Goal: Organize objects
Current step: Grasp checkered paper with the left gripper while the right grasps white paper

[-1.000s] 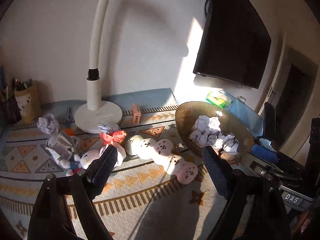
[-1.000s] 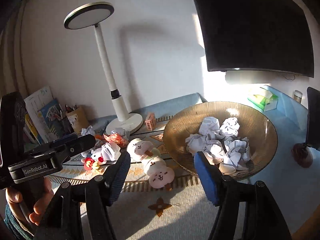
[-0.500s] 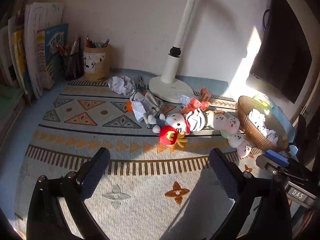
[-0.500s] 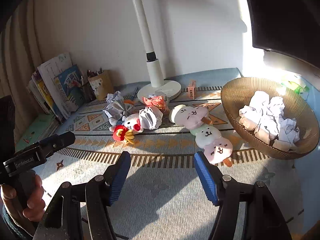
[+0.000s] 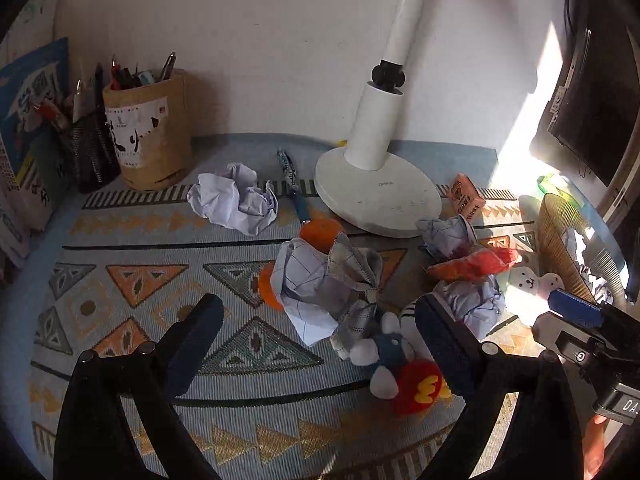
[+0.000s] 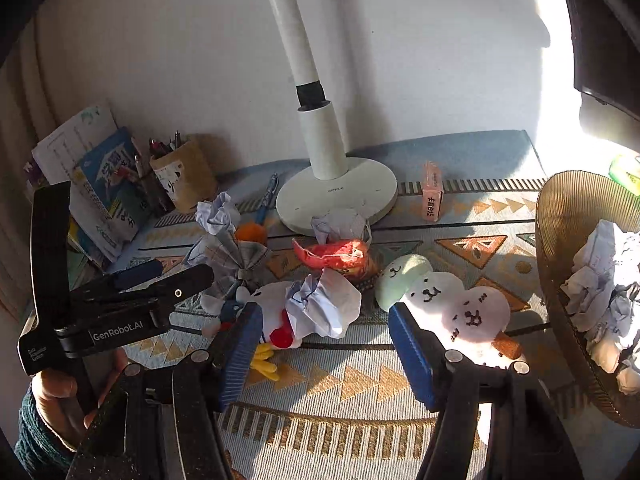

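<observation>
Left tongs (image 5: 316,340) wide, empty, above the crumpled blue-lined white paper ball (image 5: 304,280) on the patterned woven mat (image 5: 120,280) covering the tabletop. Right tongs (image 6: 324,344) also wide, empty, straddling a second crumpled white paper wad (image 6: 324,304) lying on the small white plush toy with red bow (image 6: 276,320). Brown ribbed bowl (image 6: 560,216) at right already holds paper. Judgement: paper is light, springy, crushable; pinch across the bulk, clear of the soft plush beneath.
</observation>
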Demonstrator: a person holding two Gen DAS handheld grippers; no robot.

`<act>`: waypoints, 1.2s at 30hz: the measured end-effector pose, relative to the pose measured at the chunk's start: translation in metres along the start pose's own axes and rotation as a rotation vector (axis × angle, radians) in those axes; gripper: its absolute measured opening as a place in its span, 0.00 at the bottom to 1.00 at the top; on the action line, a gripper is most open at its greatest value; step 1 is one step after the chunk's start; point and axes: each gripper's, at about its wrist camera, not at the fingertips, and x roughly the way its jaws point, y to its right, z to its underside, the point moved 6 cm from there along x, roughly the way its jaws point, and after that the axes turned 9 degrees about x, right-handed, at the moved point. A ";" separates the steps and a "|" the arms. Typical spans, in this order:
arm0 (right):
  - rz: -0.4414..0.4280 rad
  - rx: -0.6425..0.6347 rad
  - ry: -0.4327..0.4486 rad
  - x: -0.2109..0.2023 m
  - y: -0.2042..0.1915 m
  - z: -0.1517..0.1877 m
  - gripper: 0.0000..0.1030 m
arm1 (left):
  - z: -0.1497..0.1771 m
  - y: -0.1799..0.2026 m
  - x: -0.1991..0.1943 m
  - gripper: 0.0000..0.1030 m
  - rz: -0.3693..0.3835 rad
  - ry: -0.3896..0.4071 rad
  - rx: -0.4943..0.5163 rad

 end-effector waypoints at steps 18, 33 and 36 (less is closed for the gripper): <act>-0.017 -0.036 -0.027 0.043 -0.003 -0.004 0.37 | 0.003 -0.011 0.031 0.51 0.126 -0.059 -0.087; -0.155 0.078 -0.012 -0.047 0.024 0.034 0.38 | 0.031 -0.019 -0.024 0.47 0.087 -0.042 -0.089; -0.163 0.063 -0.066 -0.035 0.025 0.047 0.38 | 0.027 -0.019 0.003 0.50 0.074 -0.079 -0.078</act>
